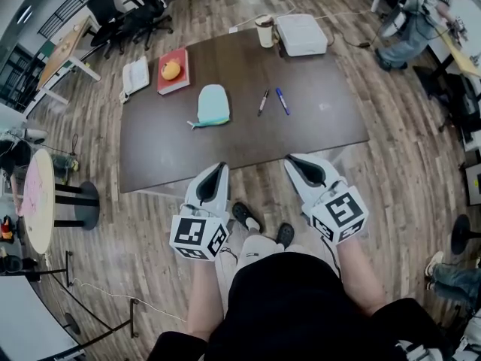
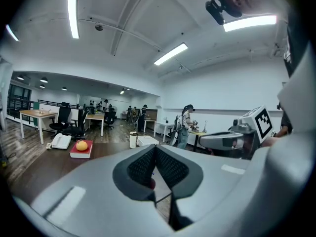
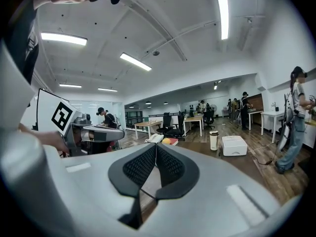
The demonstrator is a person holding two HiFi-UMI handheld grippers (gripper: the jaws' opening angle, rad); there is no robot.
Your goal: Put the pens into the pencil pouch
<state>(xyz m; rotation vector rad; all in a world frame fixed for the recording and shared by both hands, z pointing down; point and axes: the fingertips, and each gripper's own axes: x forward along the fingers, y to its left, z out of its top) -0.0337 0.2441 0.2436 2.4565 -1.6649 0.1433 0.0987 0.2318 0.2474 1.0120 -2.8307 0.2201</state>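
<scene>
A light teal pencil pouch point(image 1: 213, 104) lies in the middle of the dark brown table point(image 1: 165, 153). To its right lie a black pen point(image 1: 263, 101) and a blue pen point(image 1: 282, 101), side by side and apart from the pouch. My left gripper point(image 1: 221, 167) and right gripper point(image 1: 290, 159) are both shut and hold nothing. They hang just short of the table's near edge, well back from the pens and pouch. In the left gripper view point(image 2: 155, 147) and the right gripper view point(image 3: 155, 146) the jaws meet at their tips, and the pens and pouch are hidden behind them.
At the table's far side lie a white telephone point(image 1: 136, 75), a red book point(image 1: 174, 72) with an orange fruit point(image 1: 170, 69) on it, a cup point(image 1: 264, 31) and a white box point(image 1: 301, 34). Office chairs point(image 1: 124, 13) and people stand beyond.
</scene>
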